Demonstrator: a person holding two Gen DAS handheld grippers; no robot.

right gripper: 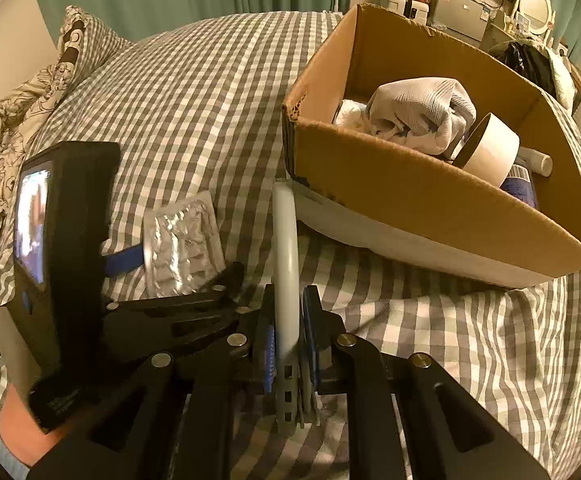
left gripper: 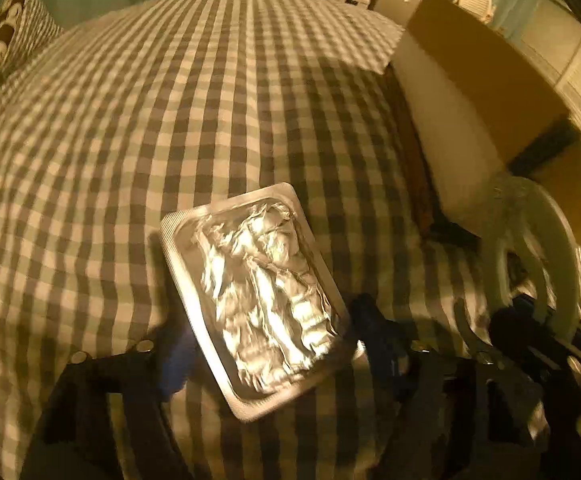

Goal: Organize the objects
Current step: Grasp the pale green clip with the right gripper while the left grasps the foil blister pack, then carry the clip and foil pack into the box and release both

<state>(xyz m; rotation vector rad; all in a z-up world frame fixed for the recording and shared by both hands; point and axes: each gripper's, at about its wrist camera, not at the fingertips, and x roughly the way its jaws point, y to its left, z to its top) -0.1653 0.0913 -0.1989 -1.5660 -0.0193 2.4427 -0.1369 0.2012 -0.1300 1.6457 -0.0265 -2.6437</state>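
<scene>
My left gripper (left gripper: 270, 344) is shut on a silver foil blister pack (left gripper: 258, 292) and holds it over the grey-checked bedspread (left gripper: 170, 120). The pack also shows in the right wrist view (right gripper: 182, 248), next to the left gripper's body (right gripper: 66, 248). My right gripper (right gripper: 288, 340) is shut on a pale ring-shaped object (right gripper: 285, 248), held edge-on just in front of the cardboard box (right gripper: 410, 184). The ring also shows in the left wrist view (left gripper: 538, 248).
The open cardboard box holds a grey glove (right gripper: 422, 108), a roll of tape (right gripper: 486, 152) and other items. A patterned pillow (right gripper: 22, 96) lies at the bed's left. Furniture and clutter (right gripper: 458, 4) stand beyond the bed.
</scene>
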